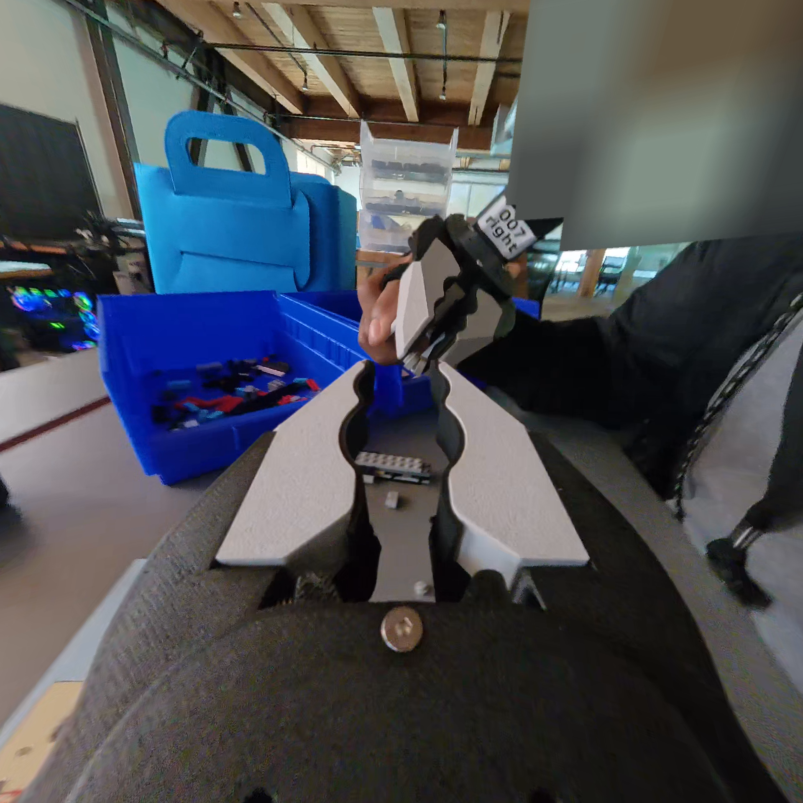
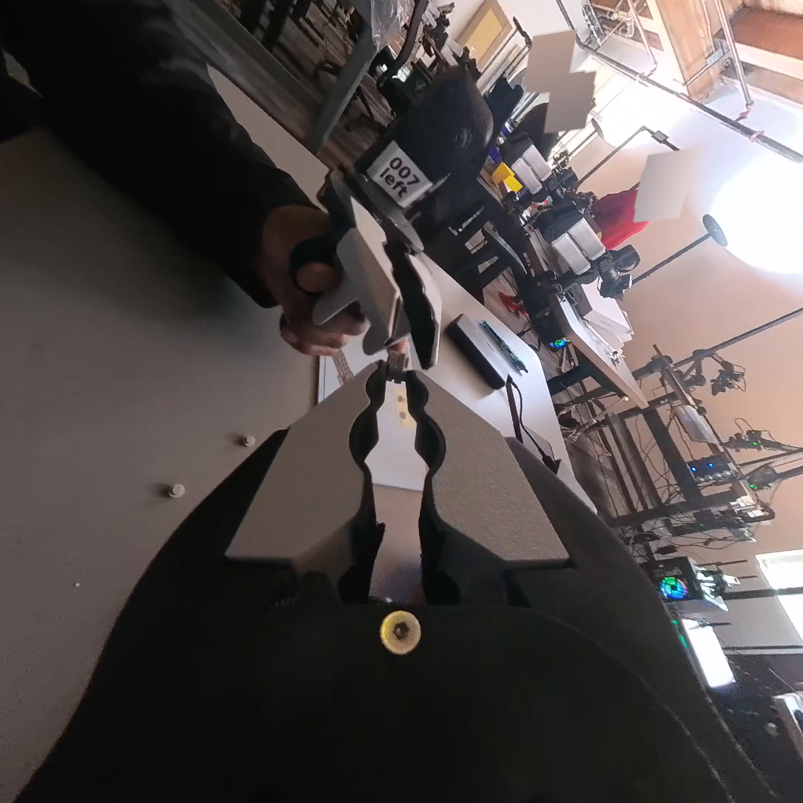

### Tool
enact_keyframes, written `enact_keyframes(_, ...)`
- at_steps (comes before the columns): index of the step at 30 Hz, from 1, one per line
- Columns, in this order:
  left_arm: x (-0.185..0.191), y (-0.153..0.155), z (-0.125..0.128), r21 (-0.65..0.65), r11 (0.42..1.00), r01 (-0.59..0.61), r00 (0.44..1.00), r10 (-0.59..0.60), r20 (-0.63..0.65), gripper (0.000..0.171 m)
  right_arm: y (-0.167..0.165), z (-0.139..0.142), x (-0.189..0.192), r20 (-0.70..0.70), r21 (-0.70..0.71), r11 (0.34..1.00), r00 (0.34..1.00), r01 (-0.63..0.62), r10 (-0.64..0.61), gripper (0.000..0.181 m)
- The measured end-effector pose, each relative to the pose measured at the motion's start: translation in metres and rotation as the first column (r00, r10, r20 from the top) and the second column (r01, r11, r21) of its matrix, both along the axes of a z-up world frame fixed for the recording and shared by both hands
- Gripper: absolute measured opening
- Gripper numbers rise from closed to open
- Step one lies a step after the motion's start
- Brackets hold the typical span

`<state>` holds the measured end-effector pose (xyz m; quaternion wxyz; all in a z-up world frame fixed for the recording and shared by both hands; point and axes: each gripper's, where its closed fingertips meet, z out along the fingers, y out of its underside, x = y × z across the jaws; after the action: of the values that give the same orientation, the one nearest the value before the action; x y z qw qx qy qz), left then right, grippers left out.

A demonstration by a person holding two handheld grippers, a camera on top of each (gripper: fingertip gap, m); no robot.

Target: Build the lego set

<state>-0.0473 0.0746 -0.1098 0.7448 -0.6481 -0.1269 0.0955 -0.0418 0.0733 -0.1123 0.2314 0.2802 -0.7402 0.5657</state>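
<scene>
My right gripper (image 2: 396, 371) is shut on a small light grey lego piece (image 2: 396, 365), held in the air. In the left wrist view it reaches down from above (image 1: 418, 364), with the piece (image 1: 419, 361) at its tips. My left gripper (image 1: 402, 367) is open, and its fingertips stand to either side of the right gripper's tips and the piece. It also shows in the right wrist view (image 2: 402, 354), close above the piece. A grey studded plate assembly (image 1: 391, 466) lies on the table below, with a small grey piece (image 1: 392, 499) in front of it.
A blue bin (image 1: 130, 347) with several loose lego pieces (image 1: 226, 397) stands at the left. A blue bag (image 1: 226, 217) and a clear drawer unit (image 1: 404, 195) are behind it. A black box (image 2: 478, 352) and a sheet (image 2: 334, 382) lie on the table. Small studs (image 2: 176, 490) lie loose.
</scene>
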Motion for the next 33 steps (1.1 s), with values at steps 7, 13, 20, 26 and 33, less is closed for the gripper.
enact_keyframes(7, 0.011, 0.003, 0.006, -0.038, 0.999, -0.014, 0.985, 0.007, -0.17, 0.023, 0.006, 0.012, 0.011, 0.065, -0.049, 0.997, 0.996, -0.059, 0.062, 0.01)
enact_keyframes(13, 0.02, 0.006, 0.011, -0.028, 1.0, 0.003, 0.973, -0.009, -0.231, 0.02, 0.005, 0.011, 0.016, 0.085, -0.053, 0.995, 0.993, -0.083, 0.087, 0.01)
enact_keyframes(20, 0.023, 0.009, 0.011, -0.047, 0.999, 0.004, 0.97, -0.016, -0.243, 0.01, 0.002, 0.011, 0.019, 0.088, -0.063, 0.994, 0.991, -0.094, 0.099, 0.01)
enact_keyframes(26, 0.024, 0.008, 0.011, -0.051, 0.999, 0.006, 0.968, -0.019, -0.25, 0.009, 0.001, 0.011, 0.021, 0.093, -0.068, 0.993, 0.99, -0.099, 0.105, 0.01)
enact_keyframes(33, 0.026, 0.008, 0.012, -0.053, 0.999, 0.009, 0.964, -0.023, -0.263, 0.008, -0.001, 0.01, 0.023, 0.103, -0.072, 0.992, 0.988, -0.107, 0.114, 0.011)
